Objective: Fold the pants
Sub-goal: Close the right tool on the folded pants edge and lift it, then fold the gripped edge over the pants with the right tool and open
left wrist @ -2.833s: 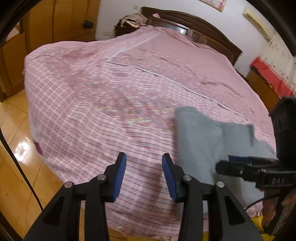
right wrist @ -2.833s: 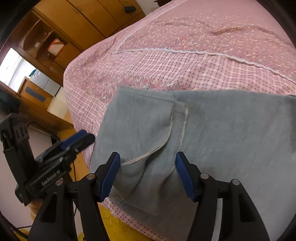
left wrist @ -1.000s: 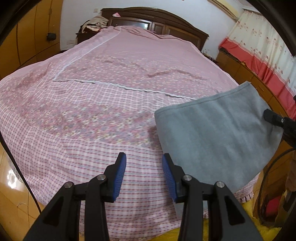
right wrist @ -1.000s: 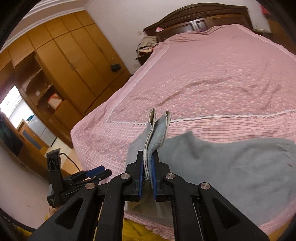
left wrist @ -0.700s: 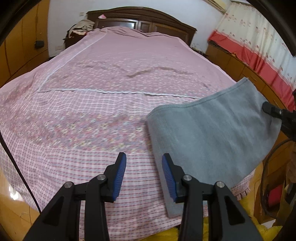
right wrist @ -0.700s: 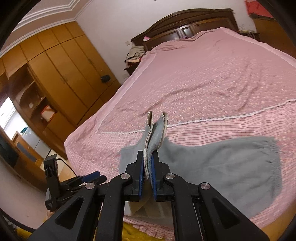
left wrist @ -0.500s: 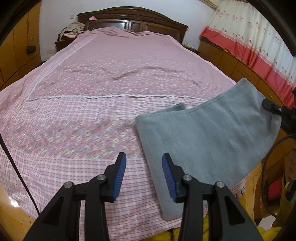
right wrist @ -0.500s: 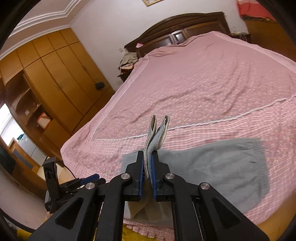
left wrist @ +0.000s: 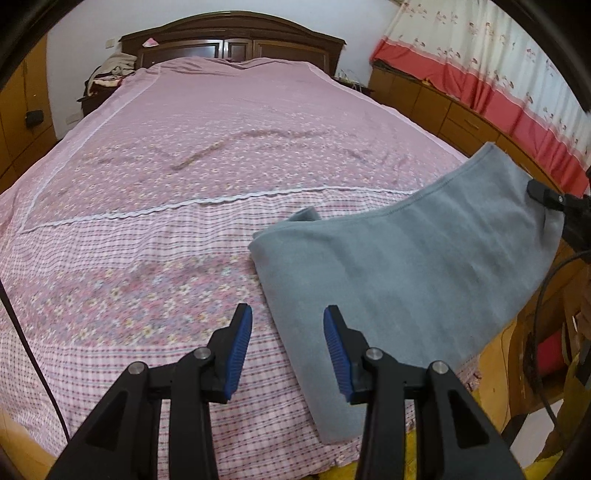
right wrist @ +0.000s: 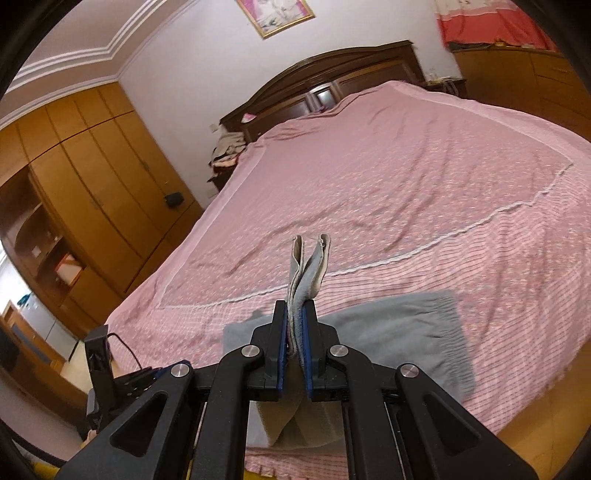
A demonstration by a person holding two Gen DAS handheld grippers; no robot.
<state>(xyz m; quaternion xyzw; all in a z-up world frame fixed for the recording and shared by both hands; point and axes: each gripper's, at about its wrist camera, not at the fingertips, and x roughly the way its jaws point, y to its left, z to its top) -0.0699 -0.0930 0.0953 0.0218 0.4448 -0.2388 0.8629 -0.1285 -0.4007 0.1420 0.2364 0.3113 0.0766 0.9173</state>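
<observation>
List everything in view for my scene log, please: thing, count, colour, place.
pants: one, grey, near edge of bed, one end lifted
bedspread: one, pink floral and checked, covering bed
headboard: one, dark wood, far end
wardrobe: one, orange-brown wood, beside bed
curtain: one, white and red, opposite the wardrobe
picture: one, gold-framed, wall above headboard
left tool: one, black with blue pads, open, empty, over bed edge
right tool: one, black with blue pads, shut on pants

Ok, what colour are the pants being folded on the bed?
Plain grey-blue pants, clearest in the left wrist view, lying on the pink patterned bedspread.
</observation>
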